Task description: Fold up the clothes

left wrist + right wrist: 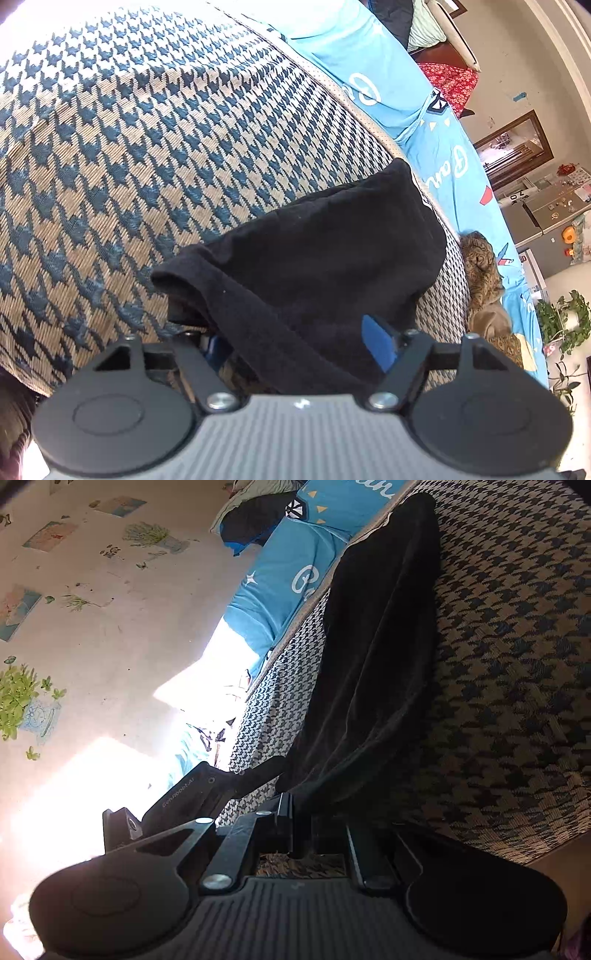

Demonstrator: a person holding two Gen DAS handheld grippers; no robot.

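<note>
A black garment lies folded on a blue and beige houndstooth cover. My left gripper has its blue fingers spread wide, with a fold of the black cloth draped between them; whether they pinch it is hidden. In the right wrist view the same black garment stretches away along the houndstooth cover. My right gripper is closed on the near end of the black garment. The left gripper's black body shows just left of it.
A light blue printed sheet borders the houndstooth cover. A brown patterned cloth lies at its edge. A potted plant, a fridge and a wall with stickers stand beyond.
</note>
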